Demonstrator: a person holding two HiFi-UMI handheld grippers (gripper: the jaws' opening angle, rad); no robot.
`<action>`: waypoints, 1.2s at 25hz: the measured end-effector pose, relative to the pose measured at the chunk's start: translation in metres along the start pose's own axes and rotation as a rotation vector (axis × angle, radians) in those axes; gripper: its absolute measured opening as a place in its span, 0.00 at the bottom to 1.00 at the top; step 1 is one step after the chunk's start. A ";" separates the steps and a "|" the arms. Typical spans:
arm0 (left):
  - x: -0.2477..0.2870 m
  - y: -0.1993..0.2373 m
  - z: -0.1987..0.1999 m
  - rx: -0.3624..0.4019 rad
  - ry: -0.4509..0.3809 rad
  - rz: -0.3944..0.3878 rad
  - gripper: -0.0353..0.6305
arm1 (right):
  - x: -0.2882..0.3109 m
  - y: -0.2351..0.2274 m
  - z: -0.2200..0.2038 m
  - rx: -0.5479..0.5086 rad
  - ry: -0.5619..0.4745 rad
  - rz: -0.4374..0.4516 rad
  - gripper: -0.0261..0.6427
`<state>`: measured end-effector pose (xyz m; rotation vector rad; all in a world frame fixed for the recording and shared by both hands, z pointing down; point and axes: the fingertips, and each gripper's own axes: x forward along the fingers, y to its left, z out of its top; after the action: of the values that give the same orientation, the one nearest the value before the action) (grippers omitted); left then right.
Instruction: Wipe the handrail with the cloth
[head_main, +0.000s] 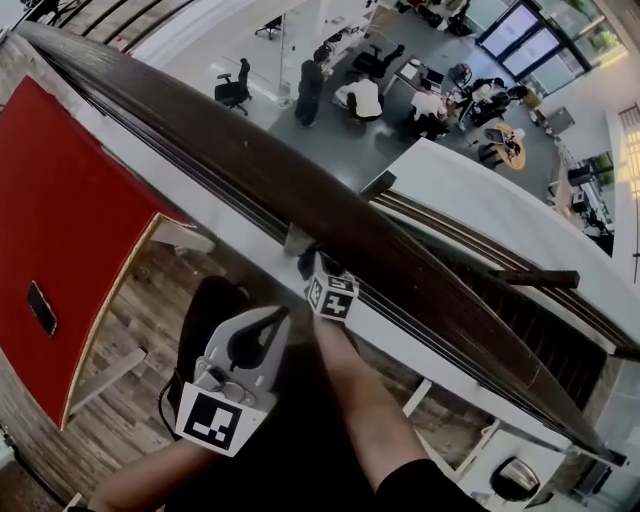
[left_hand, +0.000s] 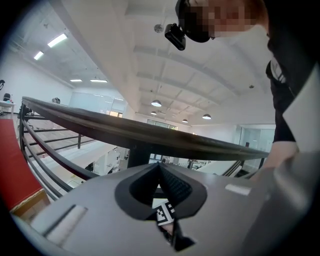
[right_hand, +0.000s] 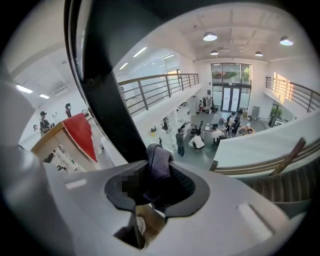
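Observation:
A dark wooden handrail (head_main: 250, 165) runs diagonally from the upper left to the lower right. My right gripper (head_main: 312, 272) is at its near edge, shut on a dark grey cloth (head_main: 304, 260) that touches the rail's side. In the right gripper view the bunched cloth (right_hand: 159, 159) sticks up between the jaws beside the handrail (right_hand: 105, 90). My left gripper (head_main: 281, 314) hangs lower and nearer to me, shut with nothing in it. In the left gripper view its closed jaws (left_hand: 160, 166) point up at the handrail's (left_hand: 150, 137) underside.
Thin metal rails (head_main: 205, 170) and brackets (head_main: 378, 185) run under the handrail. A red panel (head_main: 70, 230) with a small black object (head_main: 40, 307) lies to the left, over a wooden floor (head_main: 140, 330). Far below, people sit at desks (head_main: 400, 95).

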<state>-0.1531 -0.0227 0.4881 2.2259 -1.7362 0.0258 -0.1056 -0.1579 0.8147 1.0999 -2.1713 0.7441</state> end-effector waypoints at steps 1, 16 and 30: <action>0.001 -0.003 -0.001 0.001 0.001 -0.007 0.05 | 0.000 -0.001 -0.001 0.000 0.006 0.002 0.18; -0.007 -0.032 -0.003 -0.020 0.040 -0.003 0.05 | -0.025 -0.029 -0.014 -0.021 0.021 -0.008 0.18; -0.012 -0.060 -0.011 -0.025 0.081 -0.029 0.05 | -0.046 -0.058 -0.025 -0.008 0.032 -0.033 0.18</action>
<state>-0.0969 0.0040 0.4815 2.2002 -1.6531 0.0855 -0.0287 -0.1459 0.8113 1.1101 -2.1223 0.7330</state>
